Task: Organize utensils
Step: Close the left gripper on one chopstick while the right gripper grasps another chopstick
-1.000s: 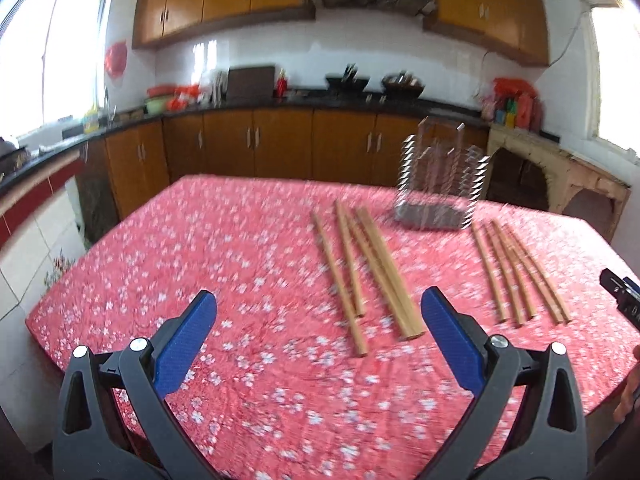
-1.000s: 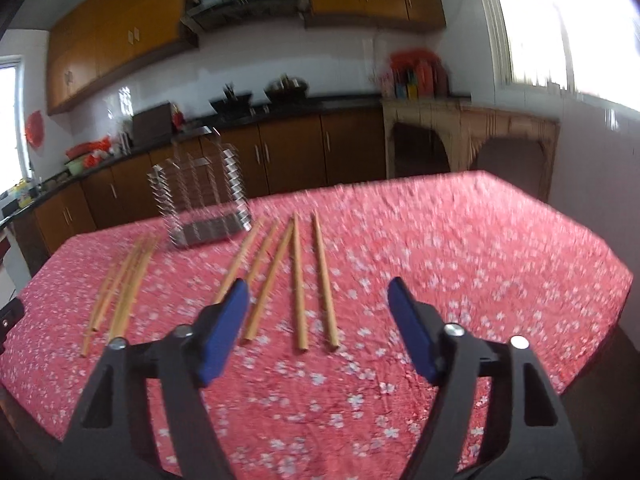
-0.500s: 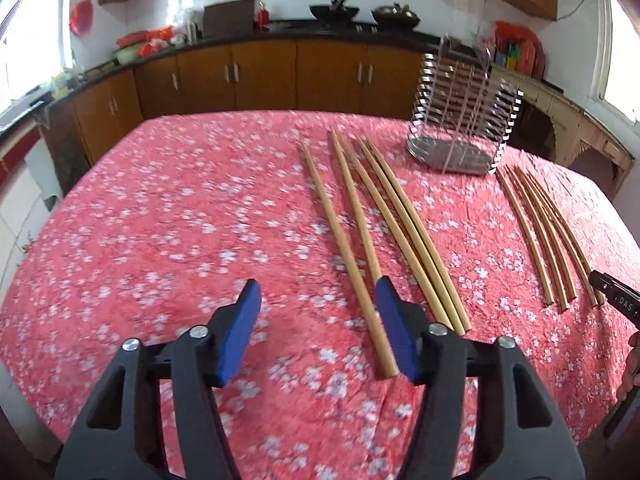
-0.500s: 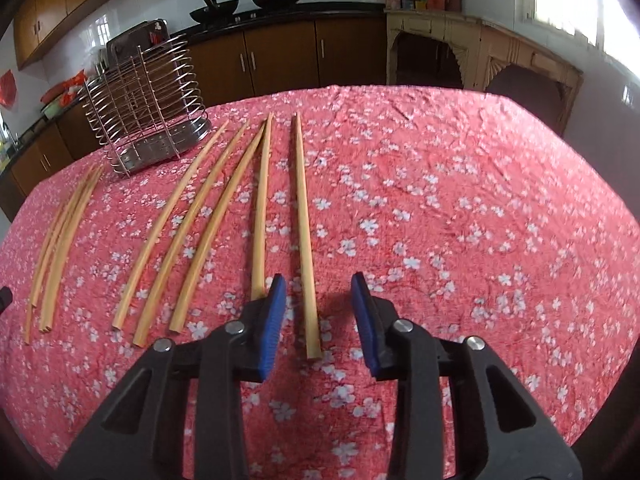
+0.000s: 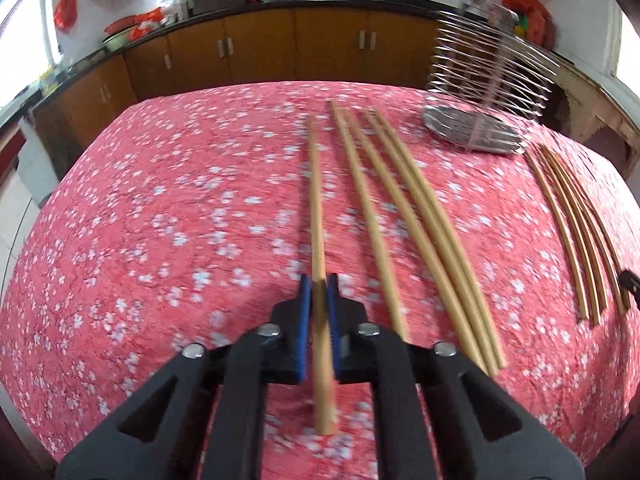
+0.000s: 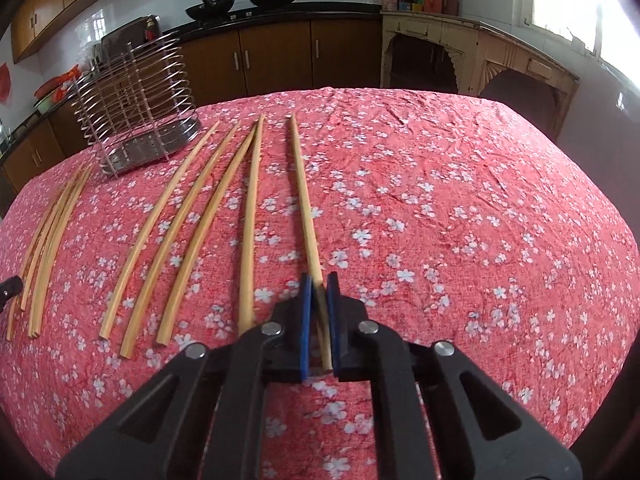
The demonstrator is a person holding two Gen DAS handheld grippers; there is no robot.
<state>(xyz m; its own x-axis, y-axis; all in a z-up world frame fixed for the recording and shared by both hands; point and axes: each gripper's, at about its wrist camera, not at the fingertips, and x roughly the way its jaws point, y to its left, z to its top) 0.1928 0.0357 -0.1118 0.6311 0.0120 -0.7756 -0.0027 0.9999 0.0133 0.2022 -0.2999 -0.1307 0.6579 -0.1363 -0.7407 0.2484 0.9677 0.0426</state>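
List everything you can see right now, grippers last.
Tablecloth: one, red with white flowers, spread under everything.
Rack: one, silver wire, at the cloth's far side.
Left chopstick set: about five, pale wood, left of the rack.
Right chopstick set: five, pale wood, right of the rack.
Woks: two, dark, on the back counter.
Left gripper: one, black with blue pads, jaws just closed on the leftmost chopstick of its set.
Right gripper: one, same colours, jaws just closed on the rightmost chopstick of its set.

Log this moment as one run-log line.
left gripper: shut on outermost chopstick | right gripper: shut on rightmost chopstick | wire holder: empty
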